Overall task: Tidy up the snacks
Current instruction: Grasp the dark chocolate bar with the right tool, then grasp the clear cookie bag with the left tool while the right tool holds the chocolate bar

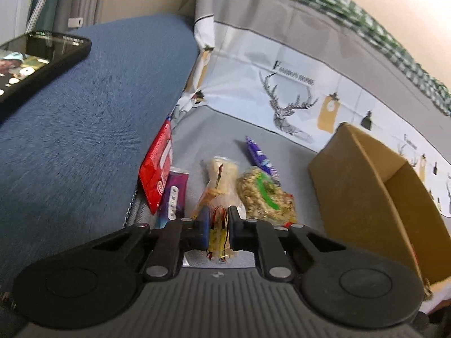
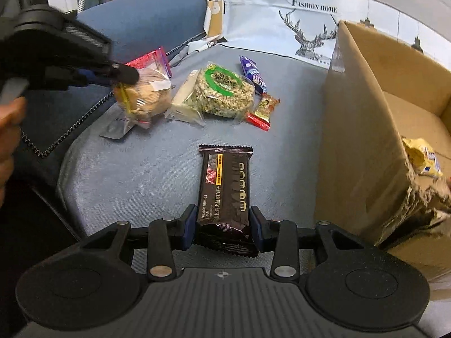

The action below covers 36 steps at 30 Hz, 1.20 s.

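Snacks lie scattered on the grey cushion (image 2: 135,174), left of the cardboard box (image 2: 363,129). Tilted downward, the left gripper (image 1: 217,225) is pinched nearly closed on a clear-wrapped biscuit pack (image 2: 146,95), lifted at the far left. Angled down likewise, the right gripper (image 2: 222,222) clamps the near end of a dark cracker bar (image 2: 225,186), which points away toward the rice cake (image 2: 222,90).

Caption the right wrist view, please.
Right gripper clamps a dark cracker pack beside the cardboard box.
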Motion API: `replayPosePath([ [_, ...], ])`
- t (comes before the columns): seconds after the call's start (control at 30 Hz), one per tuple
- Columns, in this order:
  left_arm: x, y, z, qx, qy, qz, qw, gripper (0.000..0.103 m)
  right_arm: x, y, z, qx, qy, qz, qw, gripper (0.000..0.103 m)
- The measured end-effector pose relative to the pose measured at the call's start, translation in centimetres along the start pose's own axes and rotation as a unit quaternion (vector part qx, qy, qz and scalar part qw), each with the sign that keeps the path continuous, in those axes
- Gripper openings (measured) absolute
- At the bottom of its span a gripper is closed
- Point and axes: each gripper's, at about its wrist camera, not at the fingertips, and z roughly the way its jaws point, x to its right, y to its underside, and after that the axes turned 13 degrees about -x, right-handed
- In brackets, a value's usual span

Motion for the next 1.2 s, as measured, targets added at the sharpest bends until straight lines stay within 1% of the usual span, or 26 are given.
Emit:
replayPosePath([
  [0.17,-0.1,0.7,-1.2,0.006,0.036,-0.002,0.9993,0.013,-0.1,0.1,0.3,-0.001,-0.001,-0.006,1.000,0.042],
  [0.3,-0.9,0.5,-0.9,-0.012,0.077,-0.016,0.9968,0.013,-0.2,0.1,0.6,-0.002,-0.003,-0.013,1.000,0.042],
  [0.37,-1.4,0.3,-0.5,-0.026,0.095,-0.025,0.9948,0.012,-0.2,0.0,0.6,-0.003,-0.007,-0.012,1.000,0.042],
  [0.43,-1.8,0.1,0.2,-0.056,0.121,-0.032,0.9906,0.014,-0.2,-0.1,0.6,-0.002,-0.010,-0.010,1.000,0.042],
  [0.47,-2.0,0.0,0.7,-0.072,0.126,-0.035,0.9888,0.014,-0.2,-0.1,0.6,-0.001,-0.012,-0.009,1.000,0.042],
  [0.5,-2.0,0.0,1.0,-0.080,0.114,-0.040,0.9894,0.014,-0.1,-0.1,0.6,0.000,-0.012,-0.009,1.000,0.042],
  [0.57,-2.1,0.0,1.2,-0.083,0.083,-0.053,0.9917,0.023,-0.1,-0.1,0.6,0.004,-0.012,-0.010,1.000,0.042],
  [0.6,-2.2,0.0,1.3,-0.082,0.079,-0.055,0.9920,0.035,-0.1,-0.2,0.7,0.005,-0.011,-0.012,1.000,0.042],
  [0.63,-2.1,0.0,1.3,-0.081,0.074,-0.055,0.9924,0.044,-0.1,-0.1,0.6,0.007,-0.010,-0.014,1.000,0.042],
  [0.7,-1.7,0.1,1.5,-0.082,0.062,-0.046,0.9936,0.047,-0.3,-0.1,0.6,0.010,-0.008,-0.018,1.000,0.042],
  [0.77,-1.0,0.1,1.6,-0.086,0.052,-0.024,0.9946,0.053,-0.3,-0.1,0.6,0.012,-0.007,-0.020,1.000,0.042],
  [0.83,-0.5,0.1,1.8,-0.089,0.036,-0.009,0.9953,0.069,-0.3,-0.1,0.5,0.013,-0.009,-0.020,1.000,0.044],
  [0.9,0.0,0.1,2.1,-0.095,0.019,-0.002,0.9953,0.076,-0.2,-0.2,0.5,0.015,-0.010,-0.019,1.000,0.047],
  [0.93,0.1,0.1,2.3,-0.100,0.010,-0.001,0.9949,0.078,-0.2,-0.2,0.5,0.016,-0.011,-0.019,1.000,0.048],
  [1.03,0.6,0.0,3.2,-0.114,-0.013,0.005,0.9934,0.080,-0.3,-0.3,0.5,0.016,-0.013,-0.020,1.000,0.050],
  [1.2,1.3,-0.1,4.7,-0.142,-0.046,0.018,0.9887,0.081,-0.4,-0.3,0.8,0.019,-0.010,-0.027,0.999,0.053],
])
